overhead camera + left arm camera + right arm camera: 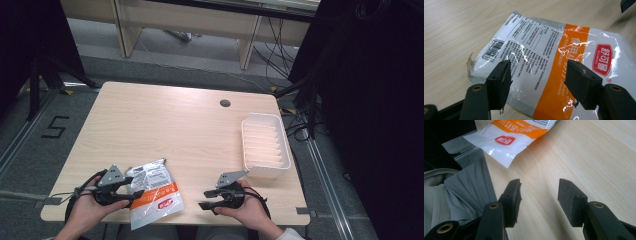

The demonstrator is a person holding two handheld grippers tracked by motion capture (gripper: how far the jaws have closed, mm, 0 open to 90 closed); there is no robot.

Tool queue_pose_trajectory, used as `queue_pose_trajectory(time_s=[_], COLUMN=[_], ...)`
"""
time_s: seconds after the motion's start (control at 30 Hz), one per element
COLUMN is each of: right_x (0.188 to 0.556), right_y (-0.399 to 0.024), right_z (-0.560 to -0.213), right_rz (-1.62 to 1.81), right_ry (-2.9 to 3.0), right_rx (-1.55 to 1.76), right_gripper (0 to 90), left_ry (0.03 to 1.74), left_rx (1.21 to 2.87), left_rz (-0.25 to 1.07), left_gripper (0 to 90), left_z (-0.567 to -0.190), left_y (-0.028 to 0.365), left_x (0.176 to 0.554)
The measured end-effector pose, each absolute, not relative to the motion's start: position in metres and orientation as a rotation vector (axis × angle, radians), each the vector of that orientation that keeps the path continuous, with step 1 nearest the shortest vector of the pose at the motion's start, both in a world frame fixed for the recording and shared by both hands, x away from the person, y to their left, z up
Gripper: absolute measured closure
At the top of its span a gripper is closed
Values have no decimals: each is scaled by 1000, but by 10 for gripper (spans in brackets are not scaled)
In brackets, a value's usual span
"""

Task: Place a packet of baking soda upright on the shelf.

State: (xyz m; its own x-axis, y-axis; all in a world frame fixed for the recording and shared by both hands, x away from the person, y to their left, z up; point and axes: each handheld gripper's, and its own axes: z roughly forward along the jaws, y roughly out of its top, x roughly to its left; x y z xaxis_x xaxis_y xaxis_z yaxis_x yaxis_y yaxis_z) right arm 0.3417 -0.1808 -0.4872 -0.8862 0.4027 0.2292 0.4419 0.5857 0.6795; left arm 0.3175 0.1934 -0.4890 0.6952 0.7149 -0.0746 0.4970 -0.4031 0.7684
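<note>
At lower left of the high view, the left gripper (134,195) hangs over the white-and-orange powder pouch (155,192), jaws wide and gripping nothing; lower squarely and pinch one flat edge. At lower centre, the right gripper (206,198) waits, open and empty, near the white tray (286,145).

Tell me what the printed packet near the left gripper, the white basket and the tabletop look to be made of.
Packet: thin glossy plastic film, judging by its crinkles and bright glare streaks. White basket: probably moulded plastic with a matte finish, its ribbed bottom and rounded rim suggesting so. Tabletop: pale wood-grain surface, likely laminate rather than solid wood; it has a smooth, even, low sheen.
</note>
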Motion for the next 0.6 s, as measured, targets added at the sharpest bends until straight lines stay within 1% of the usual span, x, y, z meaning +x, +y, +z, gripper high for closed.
queue_pose_trajectory(time_s=[0.17,0.23,0.3,0.4,0.43,0.6], right_x=[342,344,345,346,347,346], right_y=[-181,-182,-181,-183,-183,-182], right_z=[-488,-489,-490,-489,-489,-488], right_rz=[-1206,-1218,-1235,-1218,-1216,-1216], right_ry=[-2756,-2771,-2763,-2770,-2770,-2758], right_rx=[-760,-746,-760,-778,-771,-786], right_gripper=[536,536,537,537,537,537], left_ry=[906,873,871,814,782,698], left_rx=[2090,2094,2090,2089,2128,2138], left_rz=[354,371,363,364,370,319], left_gripper=[361,360,359,342,337,332], left_z=[-487,-485,-482,-475,-471,-469], left_y=[190,187,183,171,168,144], left_x=[312,309,304,298,295,285])
